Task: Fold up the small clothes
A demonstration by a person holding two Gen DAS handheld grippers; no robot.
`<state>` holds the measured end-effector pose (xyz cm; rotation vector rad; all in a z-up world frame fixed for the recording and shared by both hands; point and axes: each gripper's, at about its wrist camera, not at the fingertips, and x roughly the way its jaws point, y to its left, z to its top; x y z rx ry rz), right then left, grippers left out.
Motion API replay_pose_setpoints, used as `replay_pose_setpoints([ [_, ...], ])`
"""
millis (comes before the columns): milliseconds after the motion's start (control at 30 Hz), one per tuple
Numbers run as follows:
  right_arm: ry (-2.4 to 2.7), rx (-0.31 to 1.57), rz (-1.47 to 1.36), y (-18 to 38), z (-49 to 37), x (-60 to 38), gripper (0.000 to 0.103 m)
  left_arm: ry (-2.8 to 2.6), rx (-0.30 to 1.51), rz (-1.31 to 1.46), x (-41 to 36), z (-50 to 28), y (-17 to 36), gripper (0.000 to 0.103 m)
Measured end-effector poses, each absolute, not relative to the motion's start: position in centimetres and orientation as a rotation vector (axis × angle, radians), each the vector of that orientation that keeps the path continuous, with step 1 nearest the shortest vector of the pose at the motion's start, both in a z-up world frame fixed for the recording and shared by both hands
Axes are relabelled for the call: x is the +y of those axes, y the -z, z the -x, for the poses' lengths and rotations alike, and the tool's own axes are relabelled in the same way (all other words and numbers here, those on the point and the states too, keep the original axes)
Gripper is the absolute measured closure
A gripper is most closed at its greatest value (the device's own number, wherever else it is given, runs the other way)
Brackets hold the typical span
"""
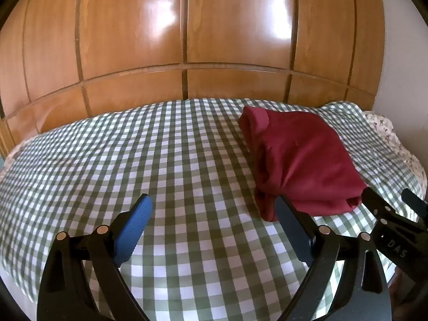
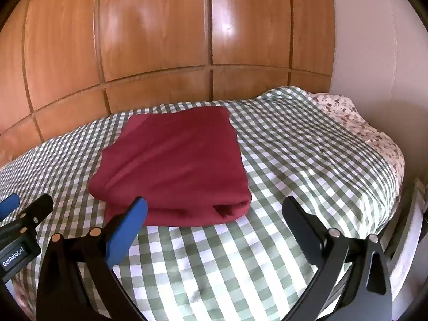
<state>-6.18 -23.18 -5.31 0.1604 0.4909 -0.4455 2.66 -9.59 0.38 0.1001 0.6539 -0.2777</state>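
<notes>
Both claws, left claw (image 1: 214, 208) and right claw (image 2: 215, 210), gape empty; folded red garment (image 2: 174, 160) hides its underside on checked bedspread (image 2: 294, 160)

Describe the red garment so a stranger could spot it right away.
Find the bed with the green-and-white checked cover in front of the wooden wardrobe. On it lies one folded dark red garment, near both open grippers. It is the only plain-coloured item on the checks.
</notes>
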Motion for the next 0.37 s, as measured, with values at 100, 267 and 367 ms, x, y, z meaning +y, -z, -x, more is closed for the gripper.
replay_pose_setpoints([
  [100, 0.442, 0.493, -0.154, 5.4, 6.1, -23.1, 0.002, 0.271, 0.674, -0.094, -9.6, -2.9, 0.0, 0.013],
  [267, 0.438, 0.486, -0.17, 5.3, 6.1, -23.3, 0.002, 0.242, 0.73, -0.06, -9.2, -3.9, 0.8, 0.013],
  [367, 0.439, 0.485, -0.178, 5.2, 6.1, -23.6, 0.002, 0.227, 0.745, -0.047, -8.8, -4.2, 1.3, 0.013],
])
